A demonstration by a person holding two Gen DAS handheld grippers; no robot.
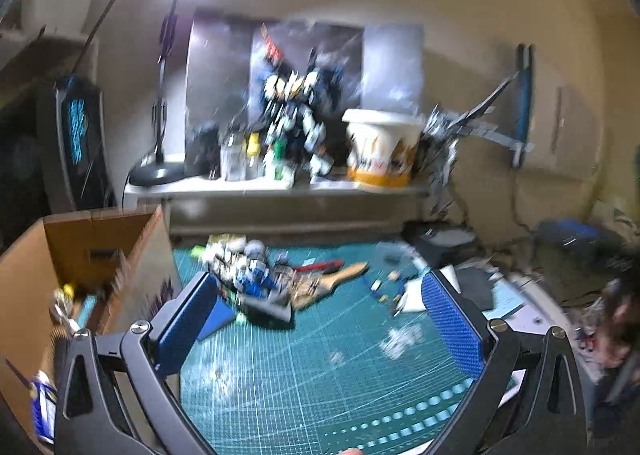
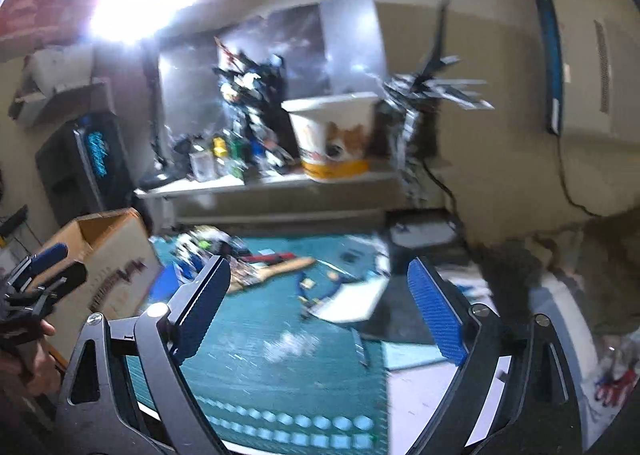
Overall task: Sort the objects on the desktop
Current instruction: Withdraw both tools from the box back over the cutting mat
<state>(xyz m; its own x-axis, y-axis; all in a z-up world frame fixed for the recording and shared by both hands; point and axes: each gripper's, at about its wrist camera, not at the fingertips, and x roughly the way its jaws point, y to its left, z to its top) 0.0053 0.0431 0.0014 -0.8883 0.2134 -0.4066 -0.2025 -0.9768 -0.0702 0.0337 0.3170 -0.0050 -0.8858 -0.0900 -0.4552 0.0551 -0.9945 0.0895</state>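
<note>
With both the left gripper (image 1: 320, 297) and right gripper (image 2: 318, 301) spread and empty, we judge sorting barely begun: model parts (image 1: 248, 271) still litter the cutting mat's (image 1: 320, 375) far edge beside the cardboard box (image 1: 100, 255).

Cutting mat (image 1: 304, 367): teal w/ pale grid lines, light-blue dots near edge. Tool pads (image 1: 452, 319): blue, dimpled texture; frames black. Cardboard box (image 1: 96, 251): brown. Bucket (image 1: 380, 151): white w/ orange band. Brush handle (image 2: 288, 267): tan.
</note>
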